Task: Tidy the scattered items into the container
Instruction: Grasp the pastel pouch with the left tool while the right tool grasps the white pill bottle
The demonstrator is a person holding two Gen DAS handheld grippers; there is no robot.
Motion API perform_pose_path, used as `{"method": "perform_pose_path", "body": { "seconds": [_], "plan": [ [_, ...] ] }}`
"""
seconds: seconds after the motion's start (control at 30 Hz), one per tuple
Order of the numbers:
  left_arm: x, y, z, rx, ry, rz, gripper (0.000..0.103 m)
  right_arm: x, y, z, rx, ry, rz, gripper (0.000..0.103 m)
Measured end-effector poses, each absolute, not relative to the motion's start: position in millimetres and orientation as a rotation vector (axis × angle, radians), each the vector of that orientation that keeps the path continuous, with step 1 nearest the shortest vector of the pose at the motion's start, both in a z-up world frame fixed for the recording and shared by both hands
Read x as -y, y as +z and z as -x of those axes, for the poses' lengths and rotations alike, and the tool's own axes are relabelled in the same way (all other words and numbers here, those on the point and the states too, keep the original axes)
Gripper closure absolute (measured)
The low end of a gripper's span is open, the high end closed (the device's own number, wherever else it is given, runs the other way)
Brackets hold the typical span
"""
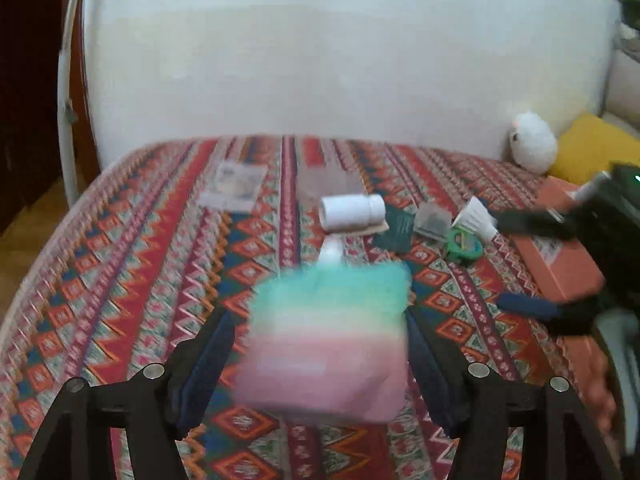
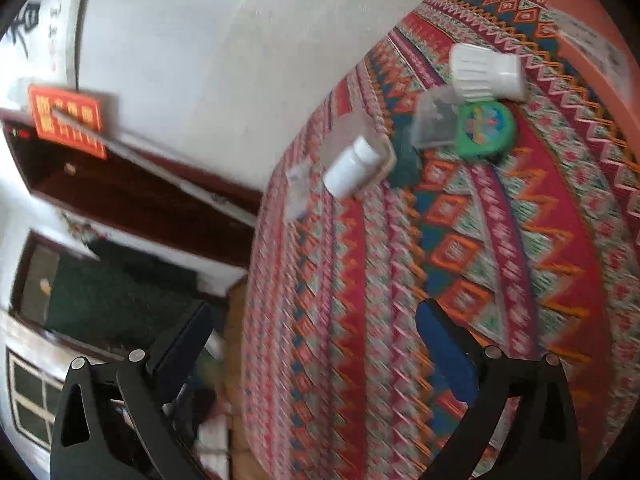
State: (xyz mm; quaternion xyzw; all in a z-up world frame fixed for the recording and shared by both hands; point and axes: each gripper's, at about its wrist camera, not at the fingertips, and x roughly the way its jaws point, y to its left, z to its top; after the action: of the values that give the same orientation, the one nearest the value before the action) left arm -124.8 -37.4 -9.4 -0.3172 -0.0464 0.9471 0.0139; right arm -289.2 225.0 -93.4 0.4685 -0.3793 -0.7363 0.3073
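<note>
Blur is smearing the pastel pouch [image 1: 324,340] as it hangs between the jaws of the left gripper [image 1: 320,344], teal at the top and pink below. The jaws are standing at either flank of it, and it looks pinched there, though the smear is hiding the contact itself. It is reading as soft and light, so a squeeze across its middle should be holding better than one at a floppy edge.

Beyond it, at twelve o'clock on the patterned bedspread [image 1: 120,280], the loose items are lying in a cluster. A white pill bottle [image 1: 352,210] is on its side, a dark green card [image 1: 394,232] just beside it, then a small clear packet [image 1: 432,222], a green tape measure [image 1: 464,246] and a white shuttlecock [image 1: 476,218]. The bottle looks hard, smooth and ready to roll, so its body is the place to grip; the shuttlecock's skirt looks crushable, so its cork is safer.

The orange box [image 1: 560,264] is lying at three o'clock at the bed's edge, probably the container.

The right gripper [image 2: 320,344] is tilting hard over the bedspread, jaws spread wide and holding nothing.
</note>
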Motion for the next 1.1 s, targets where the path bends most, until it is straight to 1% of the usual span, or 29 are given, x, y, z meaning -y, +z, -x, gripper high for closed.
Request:
{"method": "perform_pose_path", "body": {
  "seconds": [0.07, 0.2, 0.27, 0.3, 0.33, 0.53, 0.6, 0.63, 0.67, 0.7, 0.77, 0.87, 0.97, 1.1],
  "plan": [
    [46.2, -5.4, 119.1, 0.144, 2.953, 0.962, 0.030, -208.4, -95.5, 307.3, 1.077, -1.939, -1.250, 0.000],
    [70.8, -0.8, 112.6, 0.209, 2.955, 0.958, 0.030, -168.3, -112.3, 355.8, 1.211, -1.914, -1.358, 0.002],
    [82.8, -3.5, 115.9, 0.233, 2.928, 0.995, 0.029, -147.6, -122.4, 376.3, 1.207, -1.907, -1.435, 0.007],
    [89.1, -5.3, 118.1, 0.246, 2.911, 1.017, 0.027, -138.8, -126.1, 385.3, 1.187, -1.930, -1.464, 0.009],
    [94.3, -8.9, 121.4, 0.256, 2.888, 1.047, 0.025, -132.7, -128.9, 392.5, 1.168, -1.962, -1.484, 0.009],
    [95.0, -44.2, 136.1, 0.340, 2.770, 1.230, 0.025, -107.5, -149.9, 435.8, 1.125, -2.069, -1.589, 0.013],
    [87.1, -52.1, 138.9, 0.337, 2.743, 1.269, 0.024, -96.6, -156.6, 446.4, 1.070, -2.100, -1.617, 0.015],
    [82.5, -55.2, 139.8, 0.331, 2.734, 1.284, 0.023, -92.6, -154.8, 448.5, 1.017, -2.136, -1.614, 0.028],
    [78.0, -57.6, 140.7, 0.325, 2.730, 1.294, 0.020, -88.5, -153.1, 450.6, 0.963, -2.170, -1.611, 0.046],
    [73.2, -59.9, 141.3, 0.324, 2.722, 1.304, 0.019, -85.8, -151.5, 451.0, 0.926, -2.171, -1.606, 0.053],
    [63.0, -68.0, 144.7, 0.346, 2.673, 1.338, 0.012, -88.2, -144.2, 441.9, 0.874, -2.121, -1.579, 0.055],
    [46.1, -81.4, 148.7, 0.346, 2.599, 1.390, 0.004, -115.8, -111.8, 398.7, 0.733, -2.139, -1.465, 0.057],
    [22.1, -97.6, 152.0, 0.319, 2.564, 1.445, 0.002, -143.4, -79.5, 355.4, 0.595, -2.146, -1.350, 0.058],
    [-5.9, -120.9, 160.8, 0.286, 2.561, 1.524, 0.001, -186.2, -45.7, 286.0, 0.396, -2.199, -1.199, 0.057]
  ]
}}
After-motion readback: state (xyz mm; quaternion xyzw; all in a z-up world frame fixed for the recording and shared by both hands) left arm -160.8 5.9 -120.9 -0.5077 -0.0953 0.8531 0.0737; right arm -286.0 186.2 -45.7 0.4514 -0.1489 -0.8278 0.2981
